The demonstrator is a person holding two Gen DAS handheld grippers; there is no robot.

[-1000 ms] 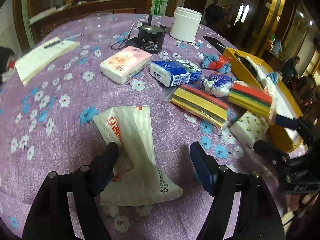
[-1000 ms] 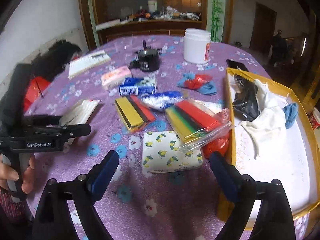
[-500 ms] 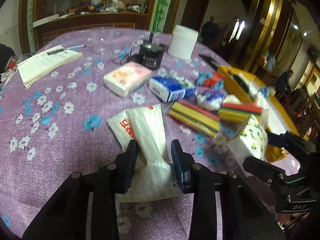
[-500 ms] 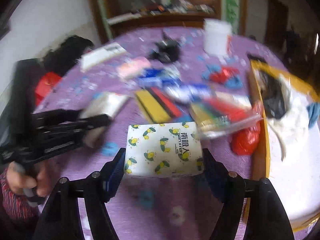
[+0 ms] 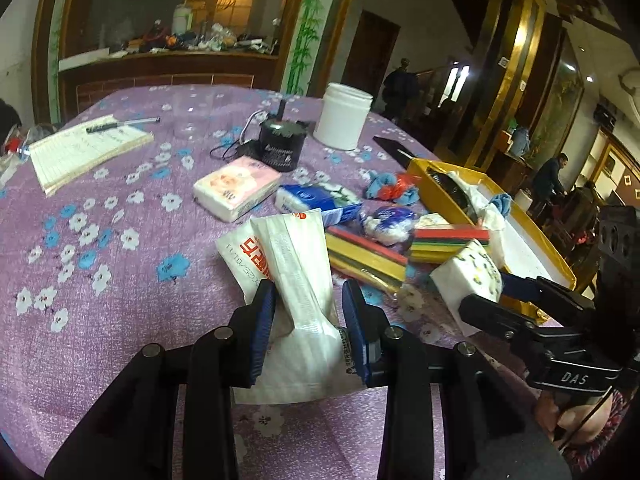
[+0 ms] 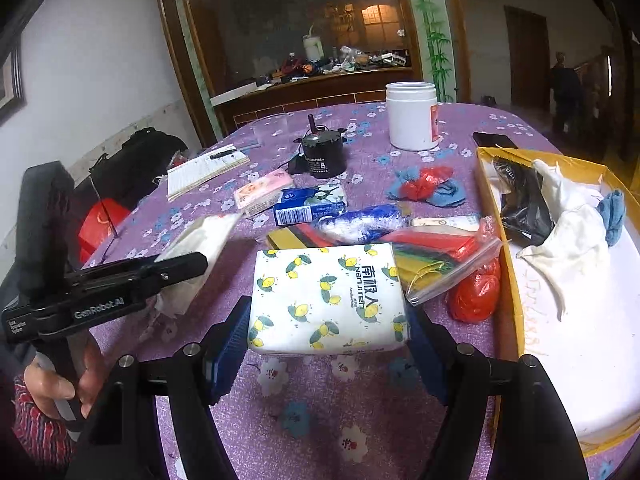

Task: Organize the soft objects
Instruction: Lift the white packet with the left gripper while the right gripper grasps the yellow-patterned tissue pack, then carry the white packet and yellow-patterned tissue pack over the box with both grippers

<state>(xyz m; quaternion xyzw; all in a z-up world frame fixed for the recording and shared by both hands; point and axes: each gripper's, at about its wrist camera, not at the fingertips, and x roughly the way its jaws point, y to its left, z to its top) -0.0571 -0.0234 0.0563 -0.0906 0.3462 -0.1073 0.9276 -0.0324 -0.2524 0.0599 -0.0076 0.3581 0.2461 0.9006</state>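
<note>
Pinching the white tissue bag [image 5: 298, 280] narrowly, your left gripper [image 5: 308, 308] holds it above the purple tablecloth [image 5: 120, 280]; your right gripper [image 6: 326, 344] spans wide, clamping the lemon-print tissue pack [image 6: 328, 300]; only its camera shows the yellow box [image 6: 516, 320] interior on the right

A large room that reads as a restaurant or a big family dining hall rather than a lab. The landmark is the round table [image 6: 460, 120] under a purple flower-print cloth. Beyond the table stands a dark wooden sideboard [image 5: 168, 68] with a glass-fronted recess, its ledge heaped with bottles and clutter. To the right of that, a painted bamboo panel [image 5: 306, 28] and a brown door [image 5: 370, 52]. Farther right of the table run gilded pillars [image 5: 508, 80], where people [image 5: 552, 176] stand or sit. On the table lie a notebook [image 5: 86, 150] with a pen and a white jar [image 5: 342, 116]
</note>
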